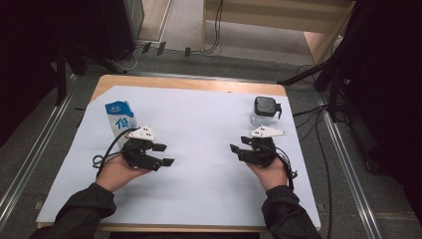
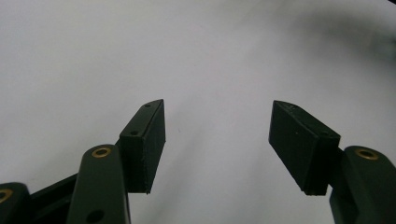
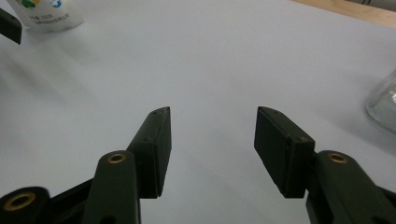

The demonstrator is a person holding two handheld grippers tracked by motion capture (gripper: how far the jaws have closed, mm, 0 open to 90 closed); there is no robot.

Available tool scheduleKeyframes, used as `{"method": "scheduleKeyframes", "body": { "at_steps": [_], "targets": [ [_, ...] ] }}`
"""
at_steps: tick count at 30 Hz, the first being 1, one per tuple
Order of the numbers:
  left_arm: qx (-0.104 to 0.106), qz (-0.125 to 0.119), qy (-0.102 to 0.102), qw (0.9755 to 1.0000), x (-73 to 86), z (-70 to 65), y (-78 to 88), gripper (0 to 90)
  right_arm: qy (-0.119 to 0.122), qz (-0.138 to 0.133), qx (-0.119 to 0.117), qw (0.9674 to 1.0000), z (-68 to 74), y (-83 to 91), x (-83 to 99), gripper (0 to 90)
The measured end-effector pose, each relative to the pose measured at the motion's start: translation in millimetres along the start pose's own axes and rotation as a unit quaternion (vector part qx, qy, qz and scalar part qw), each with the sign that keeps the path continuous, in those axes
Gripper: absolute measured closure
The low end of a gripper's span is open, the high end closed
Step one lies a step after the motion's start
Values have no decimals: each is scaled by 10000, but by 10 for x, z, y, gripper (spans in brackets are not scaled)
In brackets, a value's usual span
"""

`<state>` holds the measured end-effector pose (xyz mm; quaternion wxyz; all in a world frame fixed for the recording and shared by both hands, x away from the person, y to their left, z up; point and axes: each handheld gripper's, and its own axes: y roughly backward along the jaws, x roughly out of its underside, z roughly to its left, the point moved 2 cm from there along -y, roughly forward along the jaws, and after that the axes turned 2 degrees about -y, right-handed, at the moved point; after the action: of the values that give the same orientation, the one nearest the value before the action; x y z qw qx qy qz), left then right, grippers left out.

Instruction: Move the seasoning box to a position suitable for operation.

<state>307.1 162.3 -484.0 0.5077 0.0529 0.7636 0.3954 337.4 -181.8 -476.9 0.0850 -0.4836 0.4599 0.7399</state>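
Note:
A blue-and-white milk carton (image 1: 119, 117) stands at the left of the white sheet (image 1: 209, 124), just behind my left hand. At the right stands a clear glass jar with a black lid (image 1: 264, 110), just beyond my right hand. My left gripper (image 1: 164, 154) lies low over the sheet and points toward the middle, open with nothing between its jaws (image 2: 217, 140). Facing it, my right gripper (image 1: 239, 144) is also open and empty (image 3: 212, 144). In the right gripper view, the carton's base (image 3: 46, 14) is at top left and the jar's glass wall (image 3: 385, 105) at the right edge.
The wooden table's far edge (image 1: 199, 82) shows beyond the sheet. Cables (image 1: 318, 149) run on the floor right of the table, and dark stands rise at both sides. Bare sheet lies between the two grippers.

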Motion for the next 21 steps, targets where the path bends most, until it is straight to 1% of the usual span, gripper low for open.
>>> {"method": "scheduleKeyframes", "body": {
  "at_steps": [3,6,7,10,13,15,16,17,18,20,21],
  "targets": [
    [-38,-27,-10,10000,-10,6,-2,358,-124,-38,153,9998,-67,14,6,447],
    [-16,-36,-12,10000,-17,13,6,358,-179,-70,194,9996,-102,32,9,447],
    [-13,4,0,10000,-18,19,6,358,-198,-85,235,9995,-132,47,16,446],
    [21,2,6,10000,-19,27,8,355,-273,-121,334,9990,-169,69,21,428],
    [9,-20,45,10000,-22,28,18,340,-439,-211,437,9979,-226,100,16,406],
    [44,-23,68,10000,-22,32,29,331,-446,-235,454,9977,-247,106,14,399],
    [23,7,85,10000,-26,26,42,325,-526,-291,554,9967,-305,125,13,388],
    [-2,33,60,10000,-29,24,52,324,-561,-305,572,9963,-325,130,13,381],
    [-11,-4,44,10000,-29,22,57,322,-594,-317,616,9958,-354,133,12,380],
    [-10,-16,60,10000,-31,22,65,313,-668,-320,696,9948,-410,143,15,379],
    [-10,-16,60,10000,-31,22,65,308,-668,-320,696,9948,-410,143,15,379]
  ]
}}
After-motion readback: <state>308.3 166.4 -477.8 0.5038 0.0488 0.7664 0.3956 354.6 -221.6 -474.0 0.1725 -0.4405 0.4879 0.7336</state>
